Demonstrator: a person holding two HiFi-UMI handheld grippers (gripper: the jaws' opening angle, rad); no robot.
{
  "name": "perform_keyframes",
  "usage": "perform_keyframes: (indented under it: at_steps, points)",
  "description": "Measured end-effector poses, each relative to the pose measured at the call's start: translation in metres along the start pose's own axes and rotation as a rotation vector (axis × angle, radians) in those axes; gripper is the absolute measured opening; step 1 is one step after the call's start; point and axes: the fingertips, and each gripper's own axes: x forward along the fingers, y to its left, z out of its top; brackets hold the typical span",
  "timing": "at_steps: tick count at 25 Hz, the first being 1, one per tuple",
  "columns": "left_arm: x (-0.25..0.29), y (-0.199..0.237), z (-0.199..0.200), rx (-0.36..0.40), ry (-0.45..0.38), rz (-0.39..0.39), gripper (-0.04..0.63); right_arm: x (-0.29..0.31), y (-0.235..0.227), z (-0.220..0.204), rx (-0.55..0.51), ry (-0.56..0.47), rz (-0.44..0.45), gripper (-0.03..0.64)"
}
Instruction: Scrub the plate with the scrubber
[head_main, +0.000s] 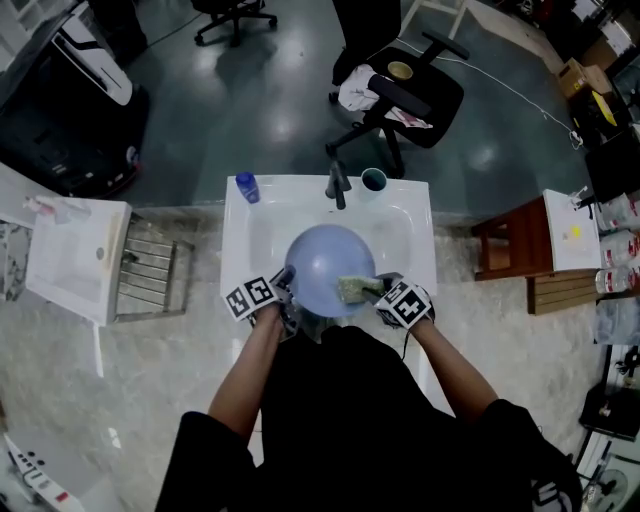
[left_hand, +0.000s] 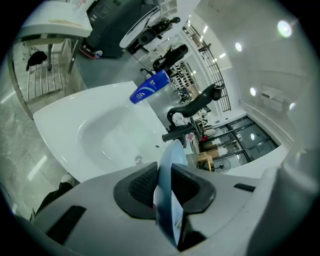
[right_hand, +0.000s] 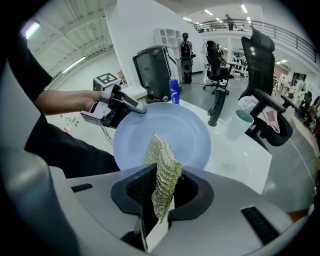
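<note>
A pale blue plate hangs over the white sink, held at its left rim by my left gripper, which is shut on it. In the left gripper view the plate shows edge-on between the black pads. My right gripper is shut on a green-yellow mesh scrubber, whose tip lies on the plate's lower right part. The right gripper view shows the scrubber clamped in the jaws, reaching onto the plate, with the left gripper at the plate's left edge.
At the sink's back stand a black tap, a blue bottle on the left and a teal cup on the right. A black office chair is behind the sink. A white table with a rack stands left, a wooden stool right.
</note>
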Motion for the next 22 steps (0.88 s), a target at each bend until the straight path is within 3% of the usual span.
perform_keyframes:
  at_steps: [16, 22]
  points:
    - [-0.021, 0.012, 0.027, 0.011, 0.016, -0.032, 0.061, 0.026, 0.065, 0.052, 0.179, -0.154, 0.038, 0.069]
    - [-0.026, 0.02, 0.034, 0.03, 0.019, -0.03, 0.058, 0.042, 0.079, 0.077, 0.157, -0.18, 0.032, 0.069]
